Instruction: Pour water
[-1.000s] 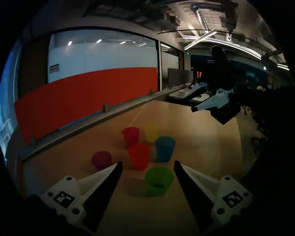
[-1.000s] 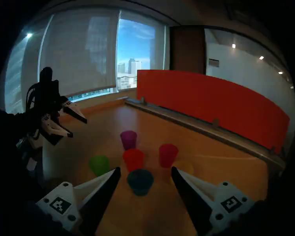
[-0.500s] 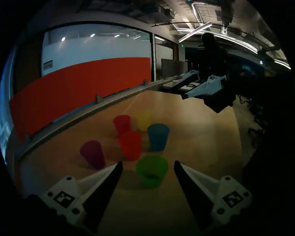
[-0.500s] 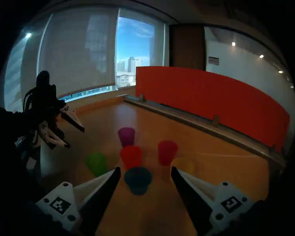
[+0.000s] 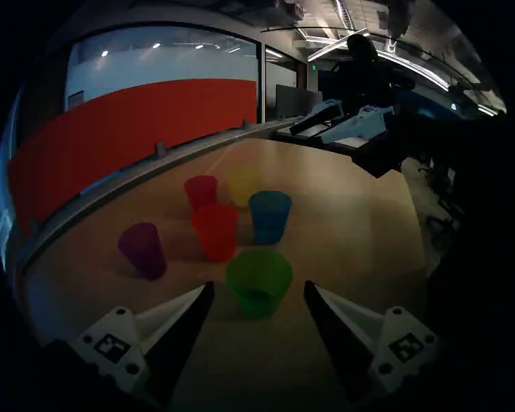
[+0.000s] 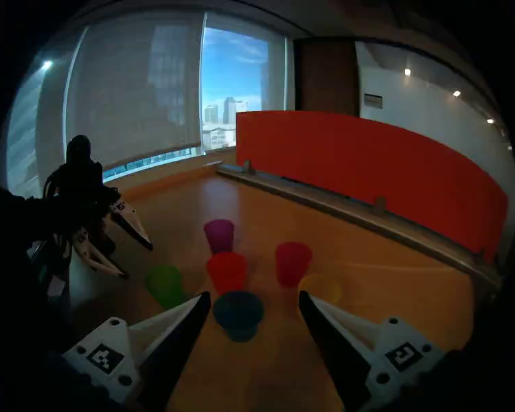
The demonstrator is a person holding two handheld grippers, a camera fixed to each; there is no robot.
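The left gripper (image 5: 257,283) and right gripper (image 6: 254,294) gape wide, holding nothing; the green cup (image 5: 259,280) and blue cup (image 6: 237,314) stand just beside the orange-red cup (image 5: 215,230)

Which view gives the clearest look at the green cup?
The left gripper view: the green cup stands close, centred between the open fingers of the left gripper, with its rim and inside visible. In the right gripper view the same cup is smaller and dimmer, off to the left.
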